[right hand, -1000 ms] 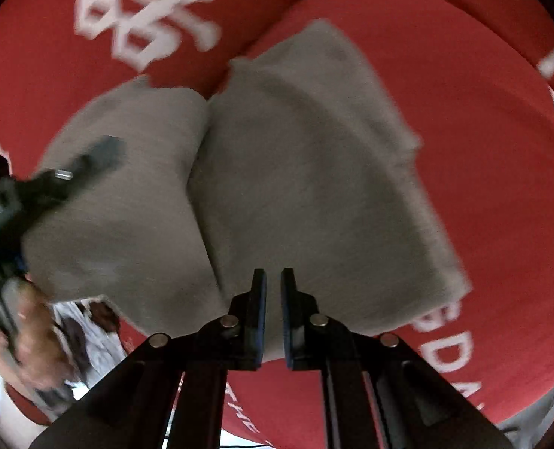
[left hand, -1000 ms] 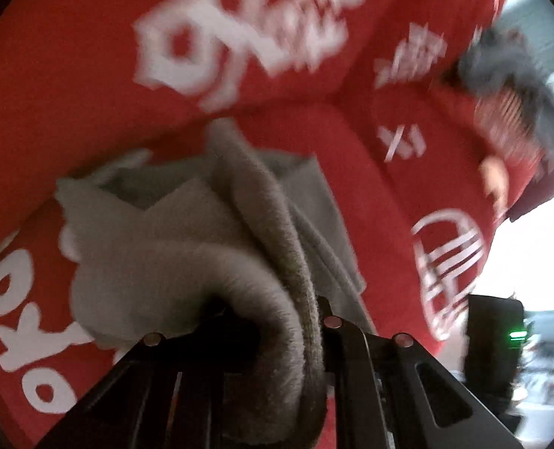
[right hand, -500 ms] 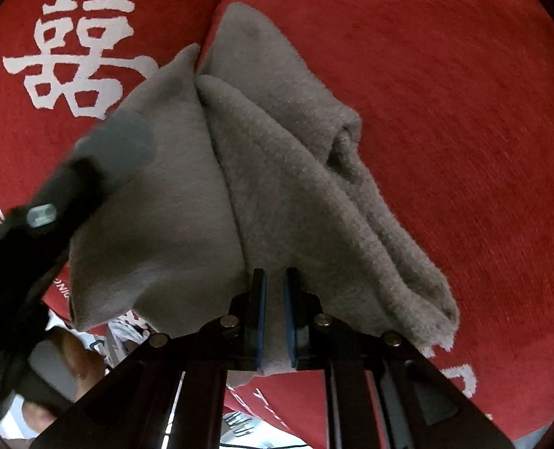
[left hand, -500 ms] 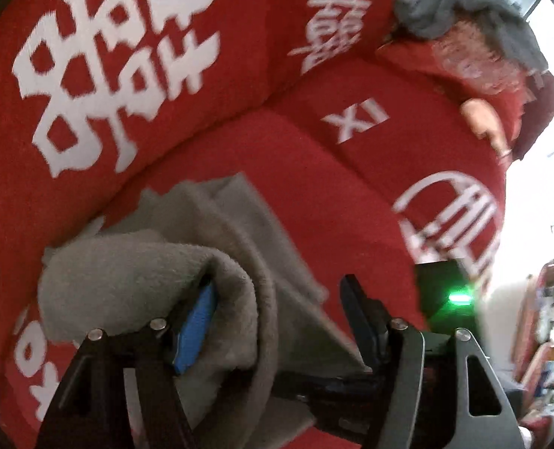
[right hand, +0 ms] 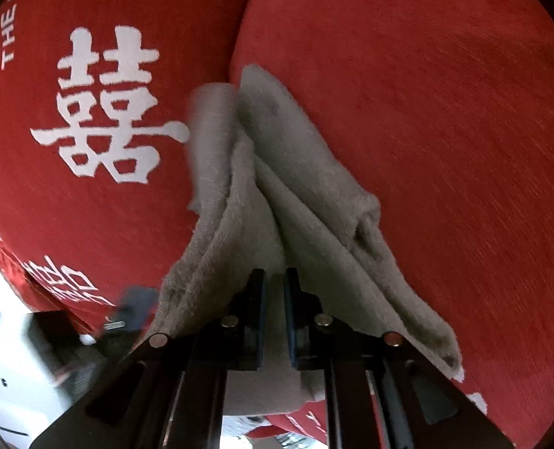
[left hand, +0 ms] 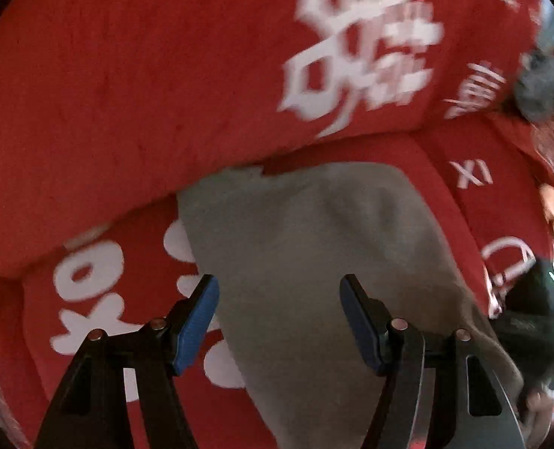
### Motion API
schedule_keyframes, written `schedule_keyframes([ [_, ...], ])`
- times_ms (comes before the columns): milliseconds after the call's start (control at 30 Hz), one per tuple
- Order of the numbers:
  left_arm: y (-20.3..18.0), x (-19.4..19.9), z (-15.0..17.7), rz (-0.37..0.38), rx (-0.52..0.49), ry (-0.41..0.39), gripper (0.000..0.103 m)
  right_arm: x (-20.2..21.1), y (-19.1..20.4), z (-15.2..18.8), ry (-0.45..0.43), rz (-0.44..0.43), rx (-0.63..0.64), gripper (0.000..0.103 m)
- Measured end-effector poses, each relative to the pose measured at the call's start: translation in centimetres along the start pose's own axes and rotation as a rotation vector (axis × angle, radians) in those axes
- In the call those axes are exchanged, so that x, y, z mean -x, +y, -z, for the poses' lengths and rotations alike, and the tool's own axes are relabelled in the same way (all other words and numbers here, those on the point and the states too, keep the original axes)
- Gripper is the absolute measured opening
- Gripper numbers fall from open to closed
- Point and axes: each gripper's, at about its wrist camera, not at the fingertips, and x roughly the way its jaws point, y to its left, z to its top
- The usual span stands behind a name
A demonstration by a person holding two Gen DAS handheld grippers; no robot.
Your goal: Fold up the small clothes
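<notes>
My right gripper [right hand: 273, 299] is clamped on the grey garment [right hand: 277, 172], which lies on the red sofa cushion [right hand: 445, 131]. My left gripper [left hand: 277, 321] hangs apart above it, holding nothing. I'd lay the held edge flat before letting go.

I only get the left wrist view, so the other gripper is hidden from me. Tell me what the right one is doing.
Observer: The right gripper is shut on the near edge of the grey cloth.
Operator: Describe how the cloth lies from there.
Observer: It runs away from the jaws in several bunched lengthwise folds, not flat.
Operator: Say where its far end sits.
Observer: At the seam between two red cushions.
</notes>
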Motion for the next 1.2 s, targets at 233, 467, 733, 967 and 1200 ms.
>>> schedule_keyframes([
  [233, 2.2, -2.0, 1.1, -0.009, 0.109, 0.025, 0.068, 3.9, -3.9, 1.0, -0.070, -0.240, -0.211, 0.020],
  [467, 3.7, -1.9, 4.2, -0.041, 0.102, 0.071, 0.068, 2.3, -1.9, 0.7, -0.012, -0.394, -0.236, 0.060],
  [733, 3.5, -2.1, 4.8, -0.046, 0.091, 0.074, 0.068, -0.7, 9.7, -1.4, 0.077, 0.089, 0.284, 0.019],
  [967, 1.4, -2.3, 5.4, -0.051, 0.007, 0.067, 0.068, 1.2, 9.4, -0.8, 0.006, 0.148, 0.334, 0.018],
  [1200, 2.6, -2.4, 6.0, -0.042, 0.027, 0.085, 0.080, -0.3, 7.9, -1.2, 0.004, 0.305, 0.339, 0.019],
])
